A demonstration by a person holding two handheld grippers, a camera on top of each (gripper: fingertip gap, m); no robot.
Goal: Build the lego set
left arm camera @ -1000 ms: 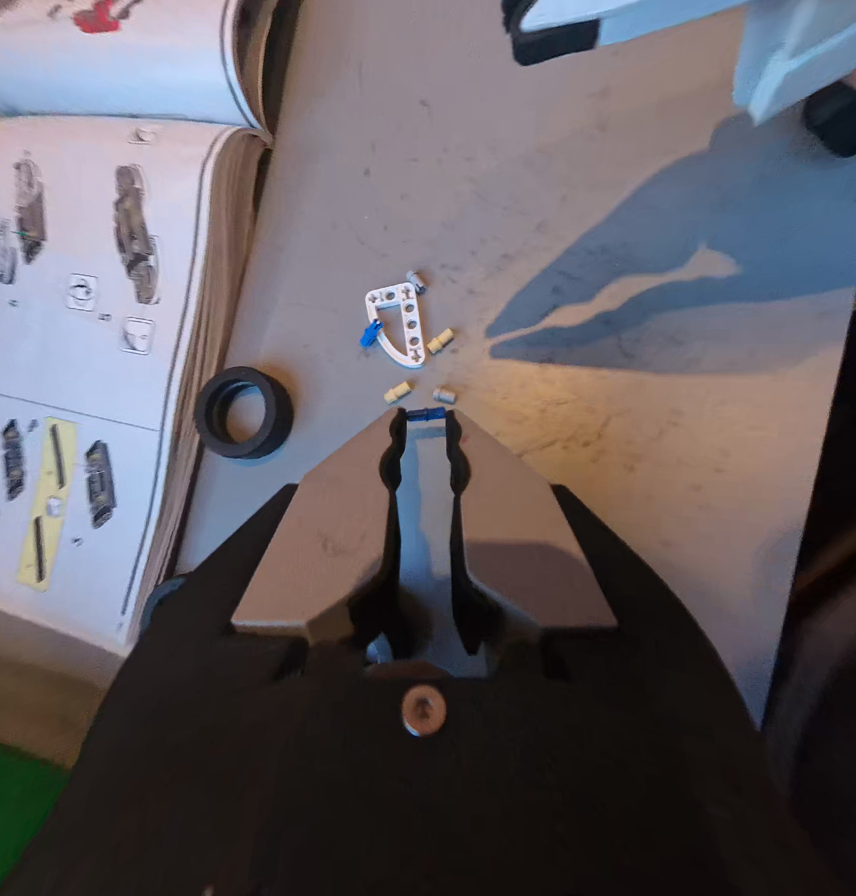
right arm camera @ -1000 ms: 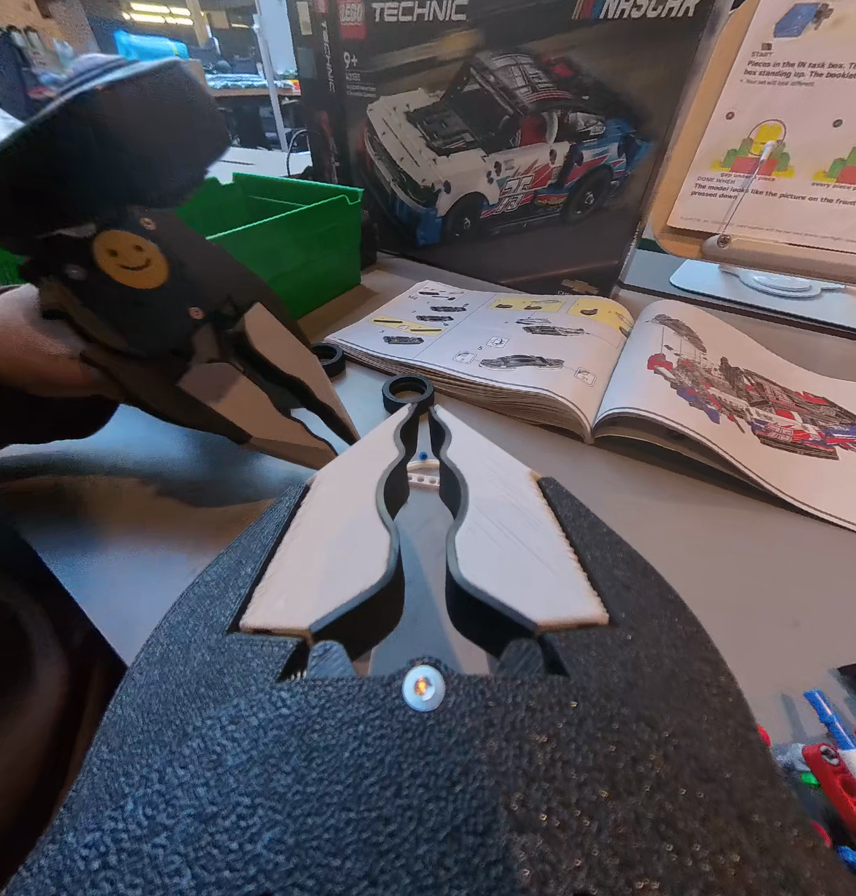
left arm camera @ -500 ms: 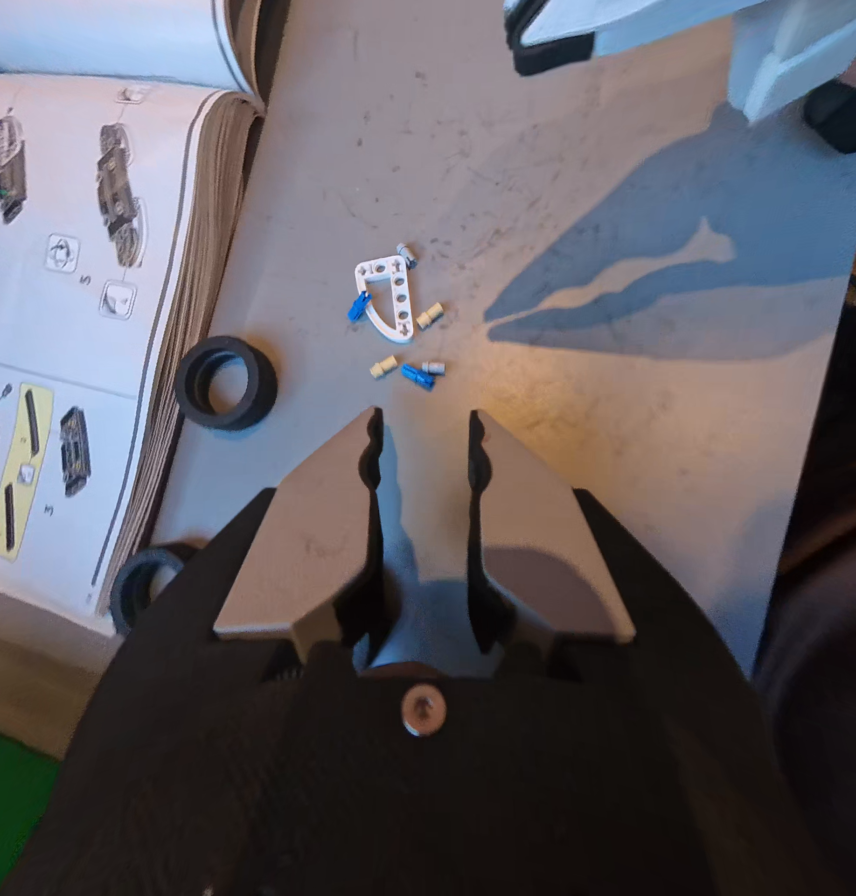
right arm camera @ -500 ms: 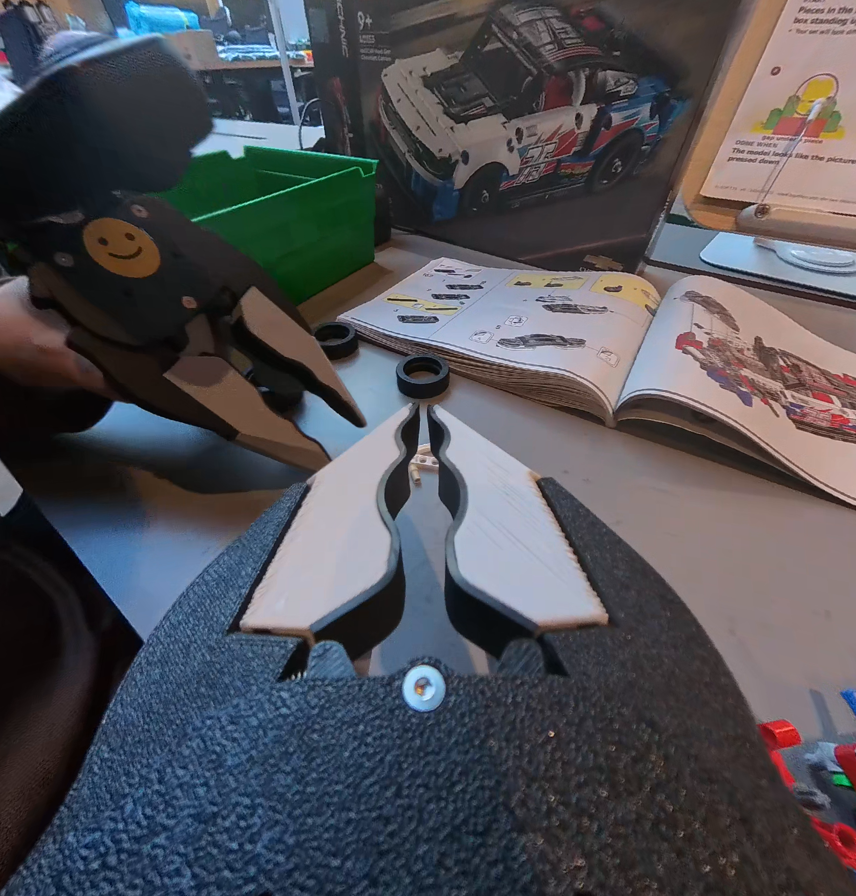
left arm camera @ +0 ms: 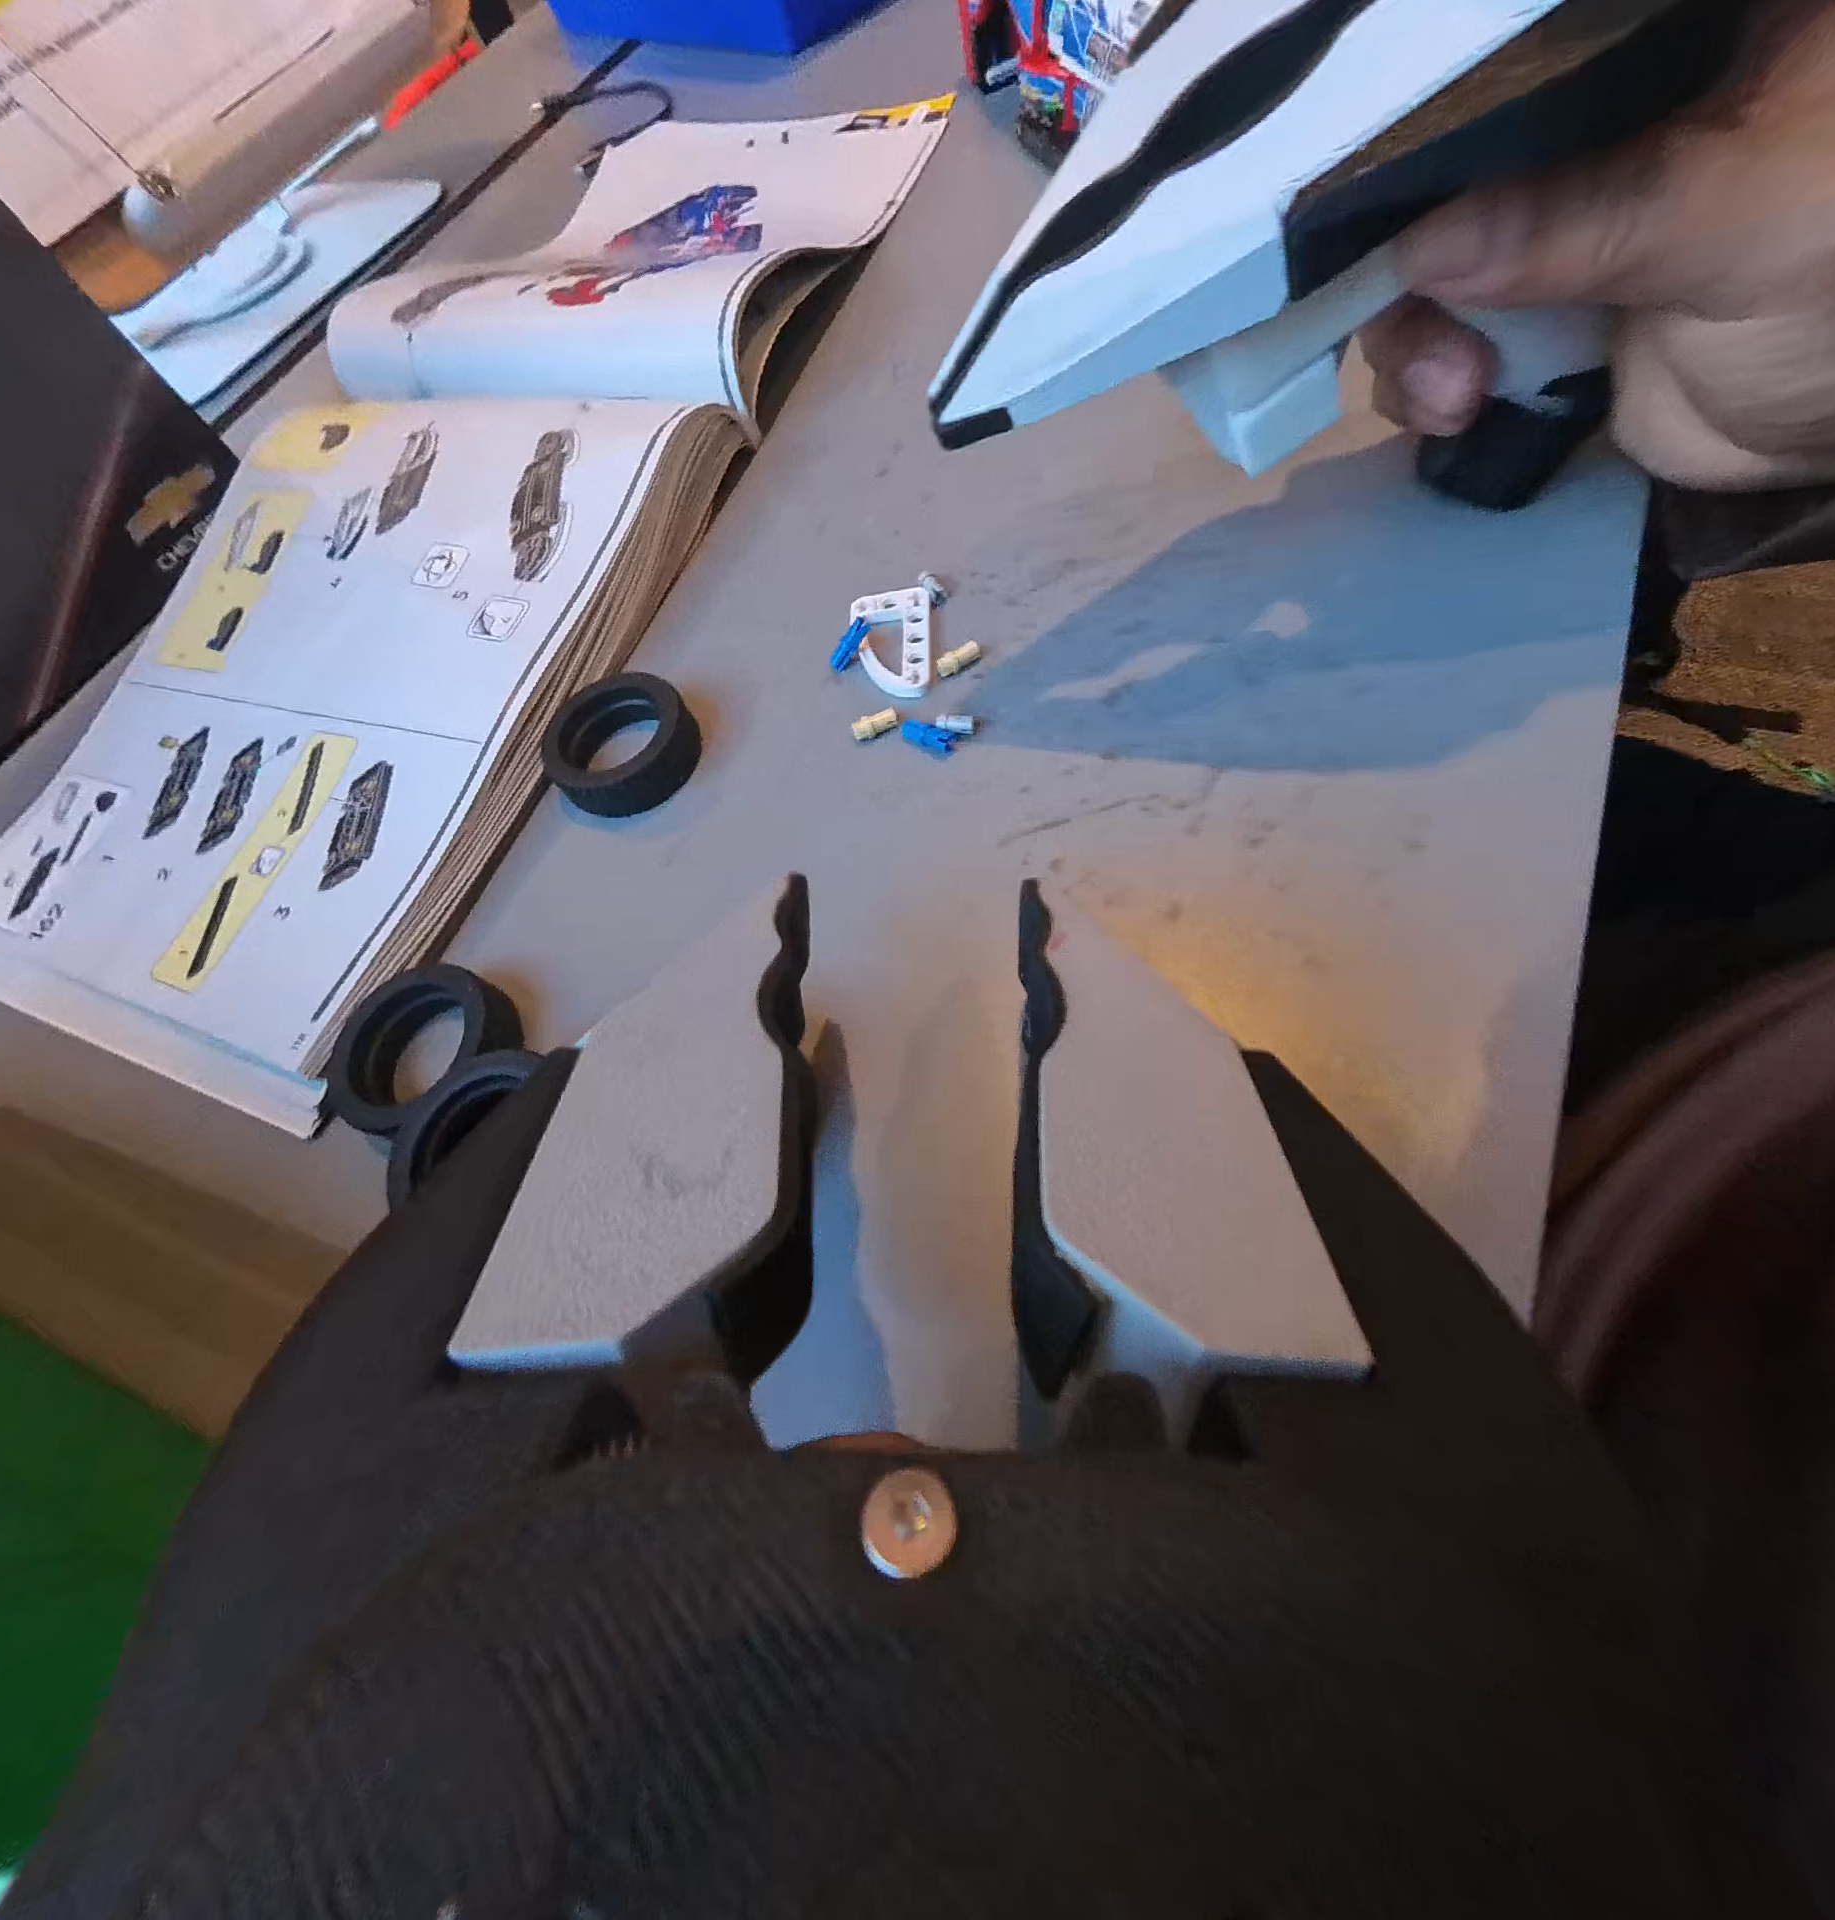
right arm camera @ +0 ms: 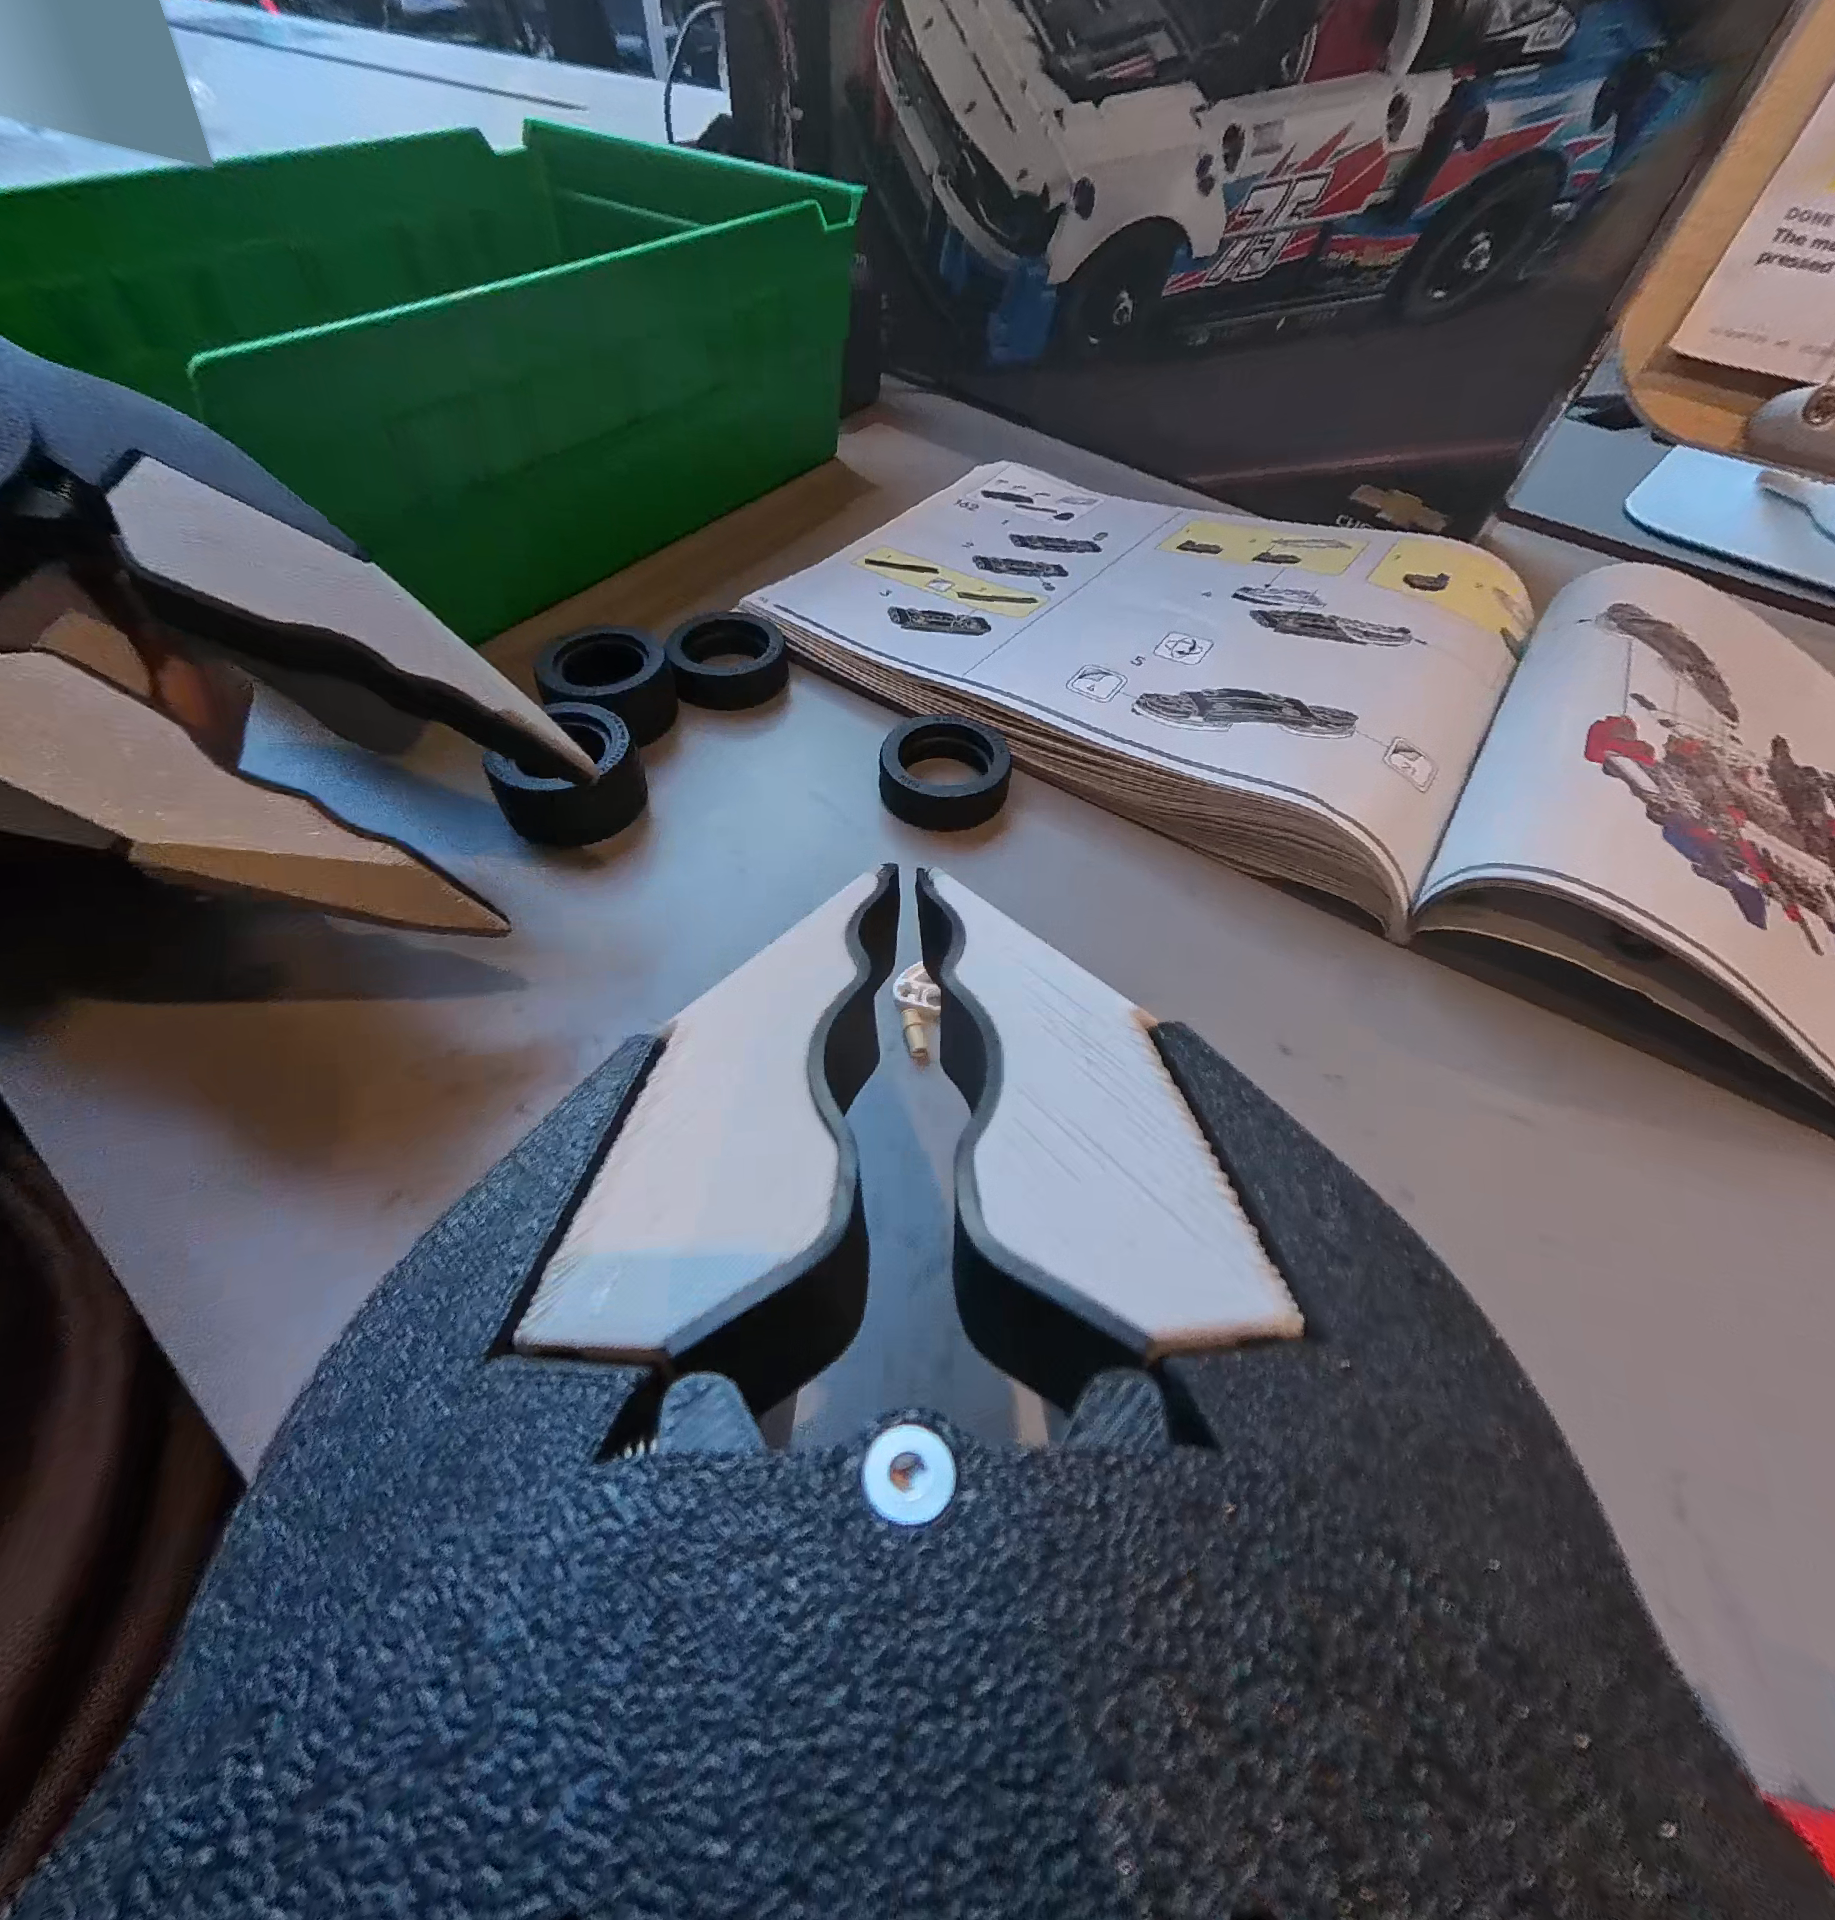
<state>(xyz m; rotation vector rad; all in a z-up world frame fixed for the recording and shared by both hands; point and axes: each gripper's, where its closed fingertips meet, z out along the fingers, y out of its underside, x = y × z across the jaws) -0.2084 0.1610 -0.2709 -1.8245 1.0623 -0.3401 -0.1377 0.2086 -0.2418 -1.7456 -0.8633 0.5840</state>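
The left claw (left arm camera: 908,894) hangs spread wide and empty over the bench (left arm camera: 1256,935). Just ahead lie the loose pins (left arm camera: 928,732) and, beyond them, the white frame piece (left arm camera: 897,639). The right claw (right arm camera: 907,878) is nearly closed, holding nothing, above them.

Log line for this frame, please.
left gripper: open, empty | right gripper: shut, empty | white lego piece, blue pin: loose on table

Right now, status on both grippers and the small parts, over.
Left gripper open, empty, short of the parts. Right gripper shut, empty, above table. White triangular piece and pins loose on table, untouched. Tyre left of parts, not blocking.
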